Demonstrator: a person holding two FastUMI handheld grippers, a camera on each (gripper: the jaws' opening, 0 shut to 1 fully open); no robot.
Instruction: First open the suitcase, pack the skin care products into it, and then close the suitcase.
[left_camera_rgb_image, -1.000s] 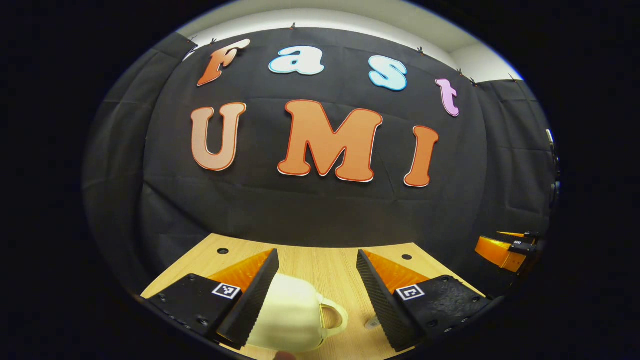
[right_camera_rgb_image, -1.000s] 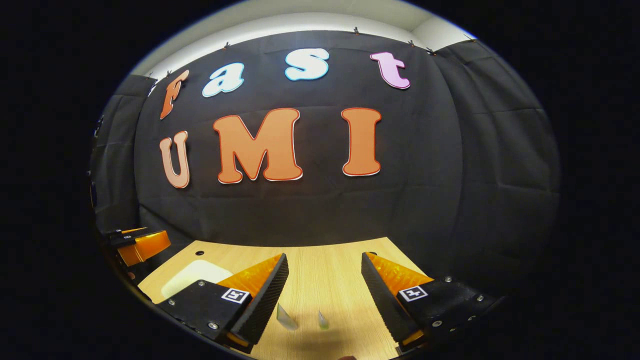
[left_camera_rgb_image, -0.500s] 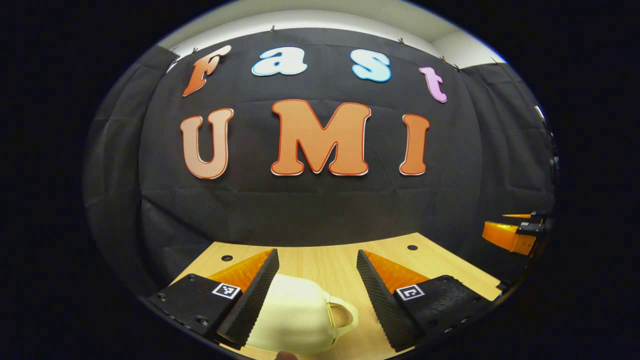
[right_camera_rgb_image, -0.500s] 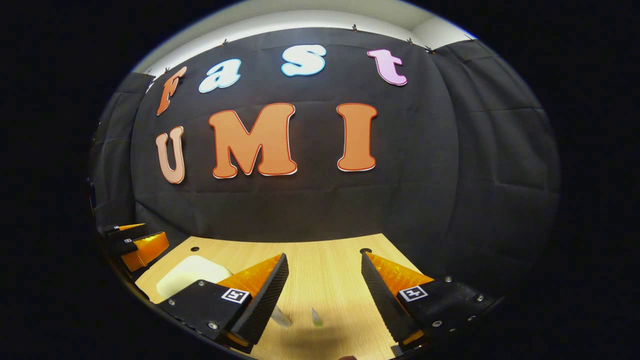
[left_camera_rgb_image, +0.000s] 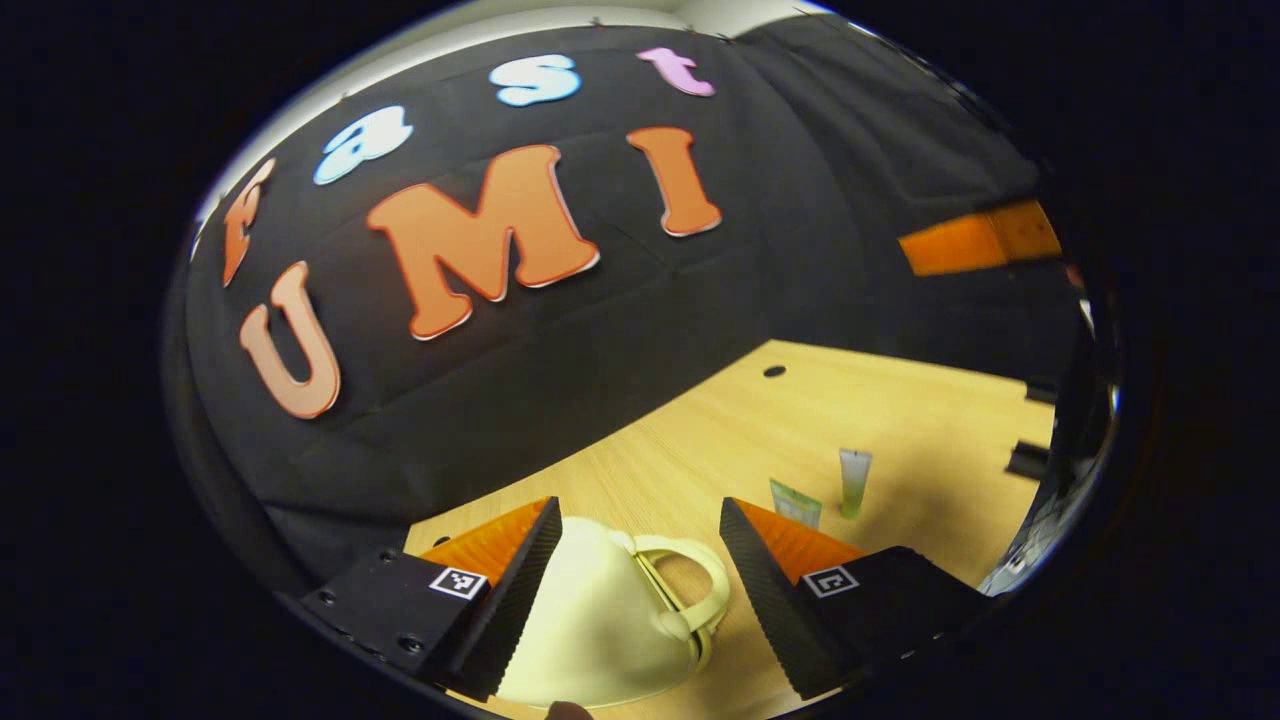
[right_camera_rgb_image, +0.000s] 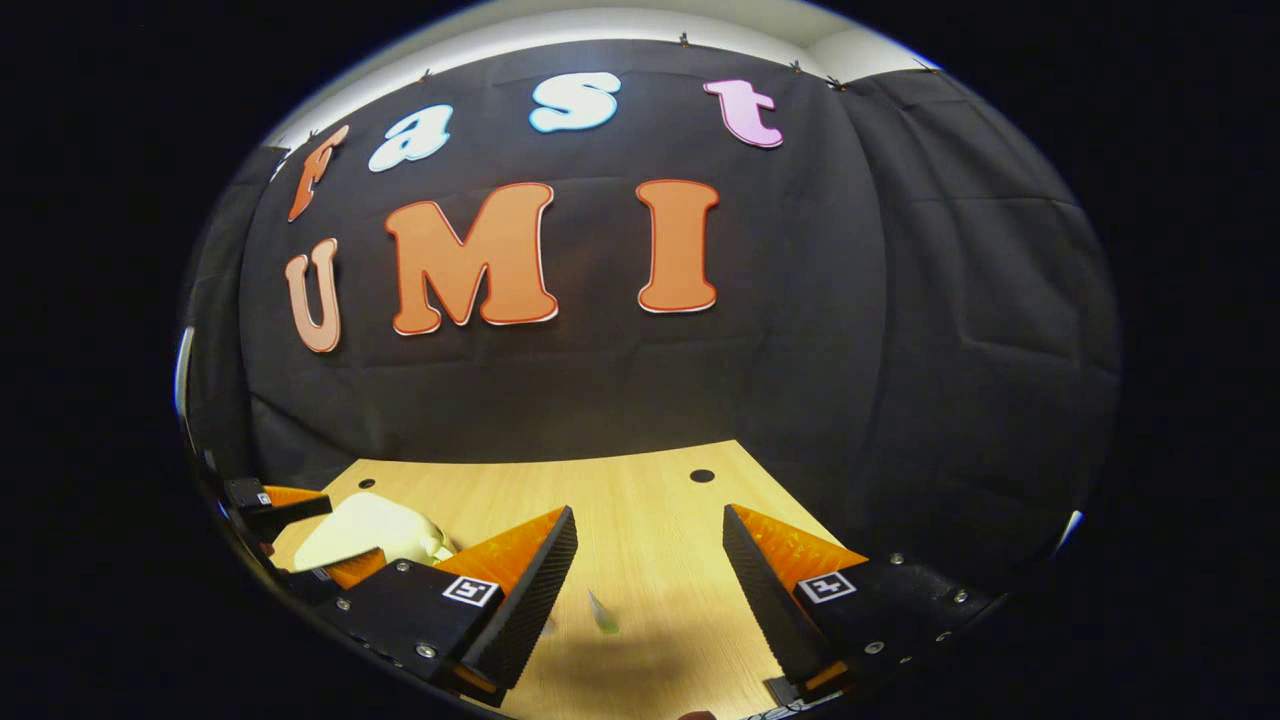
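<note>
Black cloth wall (right_camera_rgb_image: 820, 330) fills the upper and middle frame in the right gripper view; creases and fold lines visible, clipped along its top edge. Above it, a strip of pale wall or ceiling (right_camera_rgb_image: 560, 22), brightly lit. Lower centre: light wood-grain tabletop (right_camera_rgb_image: 650, 520) with round dark holes (right_camera_rgb_image: 702, 476) near its far edge. In the left gripper view the tabletop (left_camera_rgb_image: 900, 400) sits tilted at lower right, cloth wall (left_camera_rgb_image: 780, 200) above it.

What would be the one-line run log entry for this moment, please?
stage: suitcase not yet opened | left tongs: open, straddling cream suitcase | right tongs: open, above table | two tubes upright on table
</note>
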